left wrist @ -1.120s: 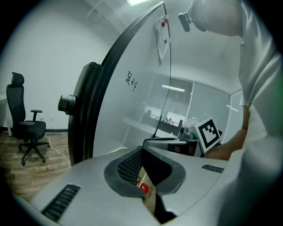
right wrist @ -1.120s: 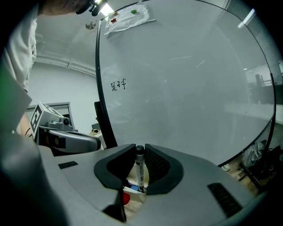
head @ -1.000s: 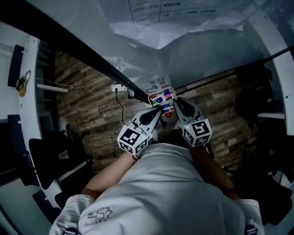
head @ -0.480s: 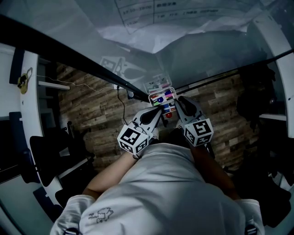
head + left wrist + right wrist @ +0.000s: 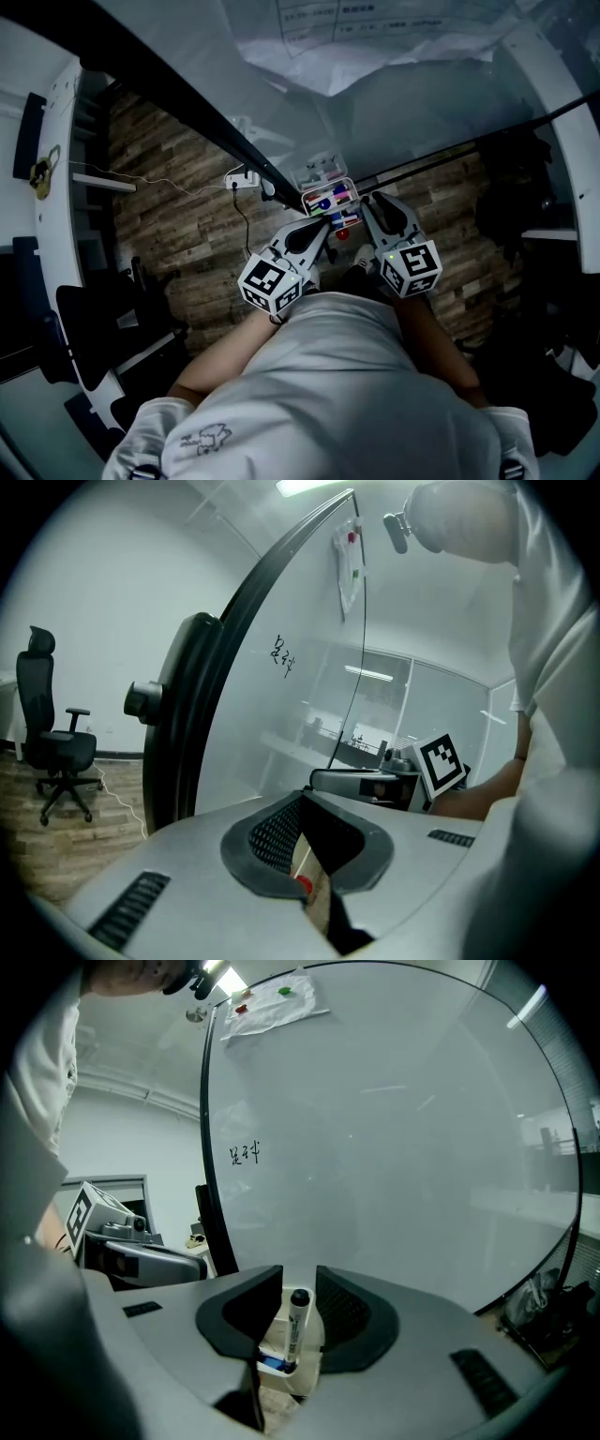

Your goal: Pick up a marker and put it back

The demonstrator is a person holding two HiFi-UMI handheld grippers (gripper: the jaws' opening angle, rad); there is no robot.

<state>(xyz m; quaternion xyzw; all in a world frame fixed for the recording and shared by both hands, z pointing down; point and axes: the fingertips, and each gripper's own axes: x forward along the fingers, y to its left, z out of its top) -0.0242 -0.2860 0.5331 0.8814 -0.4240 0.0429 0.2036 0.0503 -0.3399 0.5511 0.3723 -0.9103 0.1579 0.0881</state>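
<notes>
A white marker tray (image 5: 310,196) with several coloured markers hangs on the whiteboard (image 5: 394,1147). My right gripper (image 5: 297,1277) reaches over the tray (image 5: 309,1358). A white marker with a black cap (image 5: 295,1330) stands upright in it between the jaws. The jaws have just been opening, and a gap shows on each side of the marker, so the pads do not press it. My left gripper (image 5: 302,797) is beside it at the tray's left, tips together and empty. Behind its tips, a beige surface and a red spot show through a gap. In the head view both grippers, left (image 5: 324,225) and right (image 5: 364,206), point at the tray.
A clear box (image 5: 319,172) sits just above the tray. Papers (image 5: 272,1002) are pinned at the board's top. The board's black frame (image 5: 187,724) runs past my left gripper. An office chair (image 5: 58,752) stands on the wooden floor at the left.
The right gripper has edged slightly to the right next to the tray. The left gripper has stayed where it was.
</notes>
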